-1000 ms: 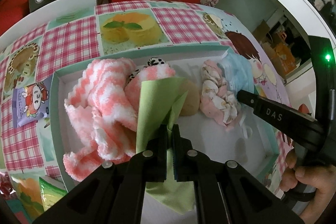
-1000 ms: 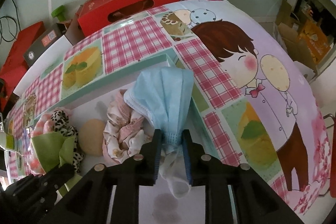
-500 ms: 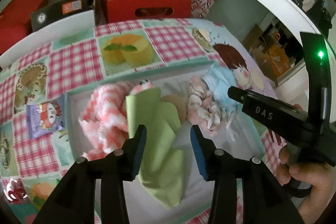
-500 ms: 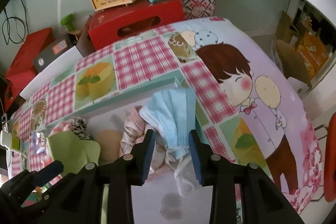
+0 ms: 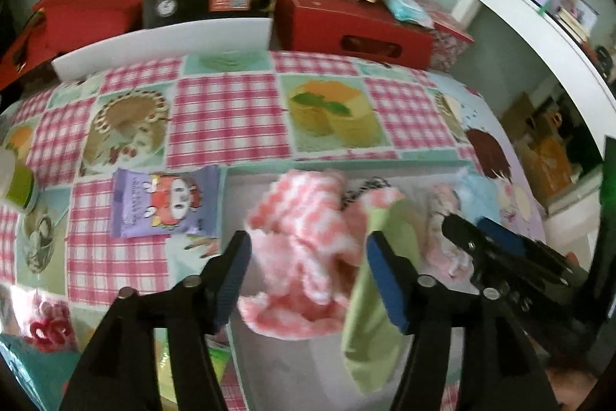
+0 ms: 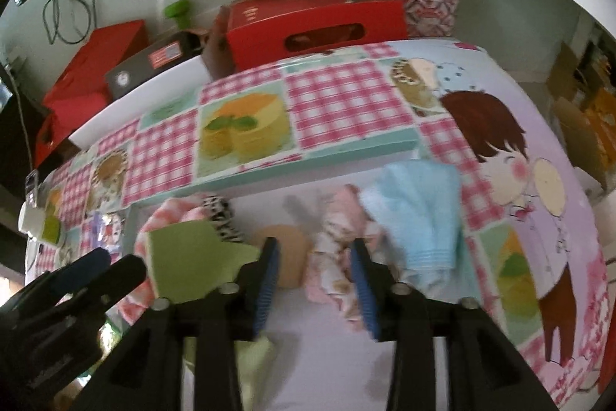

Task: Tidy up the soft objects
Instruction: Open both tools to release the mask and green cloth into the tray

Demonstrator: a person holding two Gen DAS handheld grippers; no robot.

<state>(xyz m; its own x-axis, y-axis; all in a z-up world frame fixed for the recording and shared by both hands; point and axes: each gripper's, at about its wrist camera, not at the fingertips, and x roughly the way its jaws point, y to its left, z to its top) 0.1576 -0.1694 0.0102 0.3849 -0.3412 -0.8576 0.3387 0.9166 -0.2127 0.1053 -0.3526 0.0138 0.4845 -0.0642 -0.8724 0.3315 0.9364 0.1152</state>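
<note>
Soft items already sit together inside the shallow white tray with a teal rim (image 6: 308, 149) on the patterned tablecloth: a fluffy pink-and-white checked towel (image 5: 308, 230) towards the tray's left edge, a flat light-green cloth (image 5: 381, 276) draped beside and partly over it, a black-and-white spotted fabric piece (image 6: 221, 214) tucked behind them, a round tan sponge-like pad (image 6: 290, 249) in the middle, a pink floral fabric scrunchie (image 6: 331, 257), and a pale blue pleated face mask (image 6: 419, 214) lying against the tray's right edge. The left gripper (image 5: 308, 276) hangs over the towel and green cloth with its jaws opening wide and nothing pressed between the blue pads; the cloth lies loose under it. The right gripper (image 6: 313, 272) hovers over the scrunchie and pad, its jaws also opening, gripping nothing, with the mask just to its right. By the look of it, both last placements are finished and most of the sorting is done. A purple snack packet (image 5: 163, 203) remains outside the tray beyond its left edge, though it hardly seems a soft object, so little may be left.
</note>
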